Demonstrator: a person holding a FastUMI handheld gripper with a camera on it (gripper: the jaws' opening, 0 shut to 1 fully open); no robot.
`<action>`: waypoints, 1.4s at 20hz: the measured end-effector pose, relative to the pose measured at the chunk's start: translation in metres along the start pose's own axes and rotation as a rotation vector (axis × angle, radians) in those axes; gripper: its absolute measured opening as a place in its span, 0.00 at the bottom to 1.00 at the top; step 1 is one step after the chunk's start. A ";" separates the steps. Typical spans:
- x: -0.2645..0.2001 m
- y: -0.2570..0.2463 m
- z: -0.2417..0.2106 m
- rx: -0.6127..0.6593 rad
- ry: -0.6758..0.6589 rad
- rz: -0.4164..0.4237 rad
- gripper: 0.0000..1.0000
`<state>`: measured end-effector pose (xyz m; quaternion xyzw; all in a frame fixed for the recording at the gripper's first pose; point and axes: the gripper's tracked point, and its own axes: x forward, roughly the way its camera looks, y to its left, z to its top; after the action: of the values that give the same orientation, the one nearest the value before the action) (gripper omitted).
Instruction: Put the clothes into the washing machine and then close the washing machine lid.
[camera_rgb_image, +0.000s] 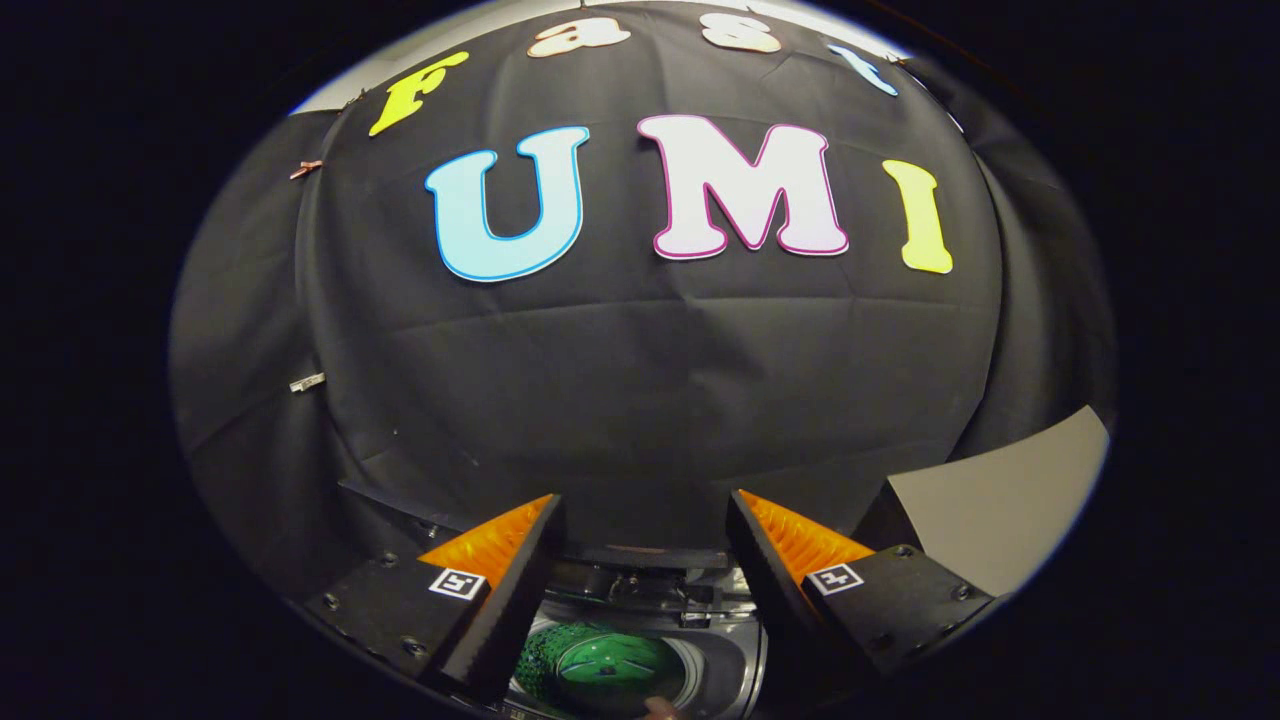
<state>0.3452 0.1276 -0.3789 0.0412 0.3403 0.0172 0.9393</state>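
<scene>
Washing machine (700, 640) below — between the claw (645, 520) fingers.

Gripper (640, 560) fingers spread wide, nothing between them — held above the washing machine (720, 640), pointed at the black cloth wall (640, 380) behind it. Machine's top opening shows between the fingers, green drum (600, 665) inside. Grey panel (1000, 500) right of the machine, against the wall.

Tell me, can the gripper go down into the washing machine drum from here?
Probably yes. The gripper is open with nothing between its fingers, and the washing machine drum below them shows uncovered.
</scene>
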 end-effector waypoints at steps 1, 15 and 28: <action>-0.005 0.001 -0.003 -0.001 -0.004 -0.002 1.00; -0.051 0.008 -0.104 0.026 0.224 0.019 1.00; -0.104 0.016 -0.050 0.002 0.095 0.075 0.99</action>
<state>0.2328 0.1405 -0.3497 0.0538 0.3829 0.0539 0.9206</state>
